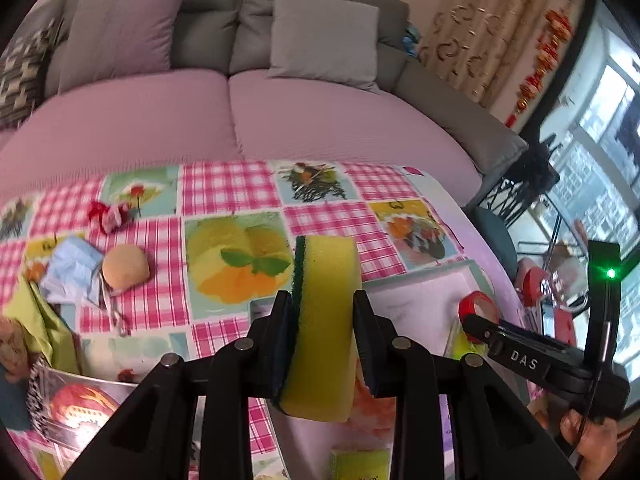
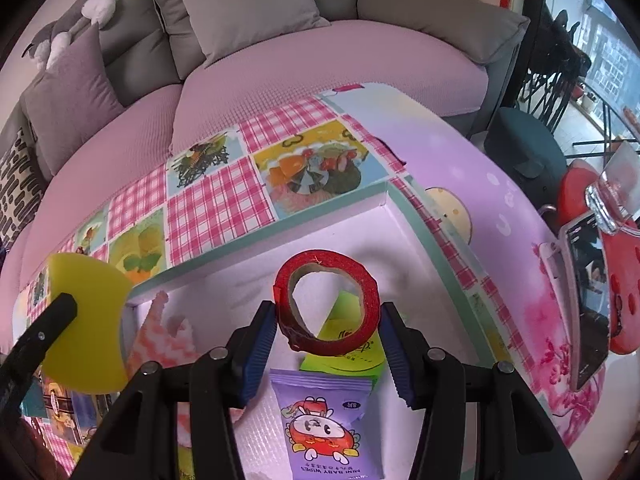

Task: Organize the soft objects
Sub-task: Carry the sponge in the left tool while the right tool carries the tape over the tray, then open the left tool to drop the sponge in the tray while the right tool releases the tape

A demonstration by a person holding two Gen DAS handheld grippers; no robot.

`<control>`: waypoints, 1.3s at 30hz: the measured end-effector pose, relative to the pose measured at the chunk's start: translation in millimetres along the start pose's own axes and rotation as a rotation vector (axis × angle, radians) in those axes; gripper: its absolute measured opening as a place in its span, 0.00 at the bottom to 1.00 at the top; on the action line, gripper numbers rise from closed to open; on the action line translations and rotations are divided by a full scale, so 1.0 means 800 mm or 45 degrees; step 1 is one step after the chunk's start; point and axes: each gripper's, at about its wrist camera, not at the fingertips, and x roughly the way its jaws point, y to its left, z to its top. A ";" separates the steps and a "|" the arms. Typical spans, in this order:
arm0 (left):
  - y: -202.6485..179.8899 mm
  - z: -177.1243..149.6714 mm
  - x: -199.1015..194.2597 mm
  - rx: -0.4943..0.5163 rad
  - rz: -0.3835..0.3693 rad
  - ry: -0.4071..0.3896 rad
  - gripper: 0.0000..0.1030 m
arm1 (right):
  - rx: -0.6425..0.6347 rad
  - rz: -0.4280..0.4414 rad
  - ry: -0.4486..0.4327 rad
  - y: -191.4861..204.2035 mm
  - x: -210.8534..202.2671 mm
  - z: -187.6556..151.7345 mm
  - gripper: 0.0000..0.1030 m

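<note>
My left gripper (image 1: pixel 323 300) is shut on a yellow sponge (image 1: pixel 326 332) with a dark green scouring side, held upright above the checked tablecloth (image 1: pixel 224 188). The right wrist view shows the same sponge (image 2: pixel 88 320) at the lower left. My right gripper (image 2: pixel 329 312) is shut on a red tape roll (image 2: pixel 326 259), which hangs over a white tray (image 2: pixel 260 236) with a teal rim. In the tray lie a purple baby wipes pack (image 2: pixel 324 420), a green packet (image 2: pixel 352 356) and a pink-and-white cloth (image 2: pixel 160 340).
On the left of the table lie a tan round puff (image 1: pixel 125 266), a crumpled blue cloth (image 1: pixel 72 268), a small red-and-white item (image 1: pixel 110 216) and a green cloth (image 1: pixel 36 320). A phone (image 2: pixel 588 304) stands at the right edge. A pink sofa (image 1: pixel 320 120) with cushions lies beyond.
</note>
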 end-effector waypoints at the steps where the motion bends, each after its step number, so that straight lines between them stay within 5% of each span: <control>1: 0.004 -0.001 0.003 -0.017 0.005 0.008 0.31 | 0.000 0.005 0.006 0.000 0.003 0.000 0.54; 8: 0.025 -0.012 0.025 -0.129 -0.005 0.103 0.31 | -0.003 0.022 0.034 0.003 0.014 -0.004 0.54; 14: 0.017 -0.025 0.052 -0.201 -0.190 0.220 0.31 | 0.001 0.027 0.036 0.003 0.015 -0.003 0.54; 21: 0.000 -0.026 0.055 -0.131 -0.145 0.220 0.34 | -0.004 0.016 0.058 0.003 0.022 -0.004 0.54; 24: -0.002 -0.022 0.050 -0.102 -0.079 0.222 0.49 | -0.014 0.025 0.063 0.006 0.023 -0.004 0.56; 30: -0.005 -0.008 0.023 -0.048 0.042 0.160 0.64 | -0.028 0.039 0.028 0.009 0.009 0.000 0.71; 34: -0.007 0.000 0.001 0.020 0.201 0.084 0.69 | -0.036 0.037 0.008 0.011 -0.002 0.002 0.81; 36: -0.004 0.002 -0.007 0.031 0.284 0.044 0.90 | -0.046 0.039 -0.010 0.012 -0.009 0.003 0.99; 39: 0.005 0.004 -0.017 0.045 0.416 -0.013 0.93 | -0.067 0.050 -0.029 0.016 -0.018 0.003 1.00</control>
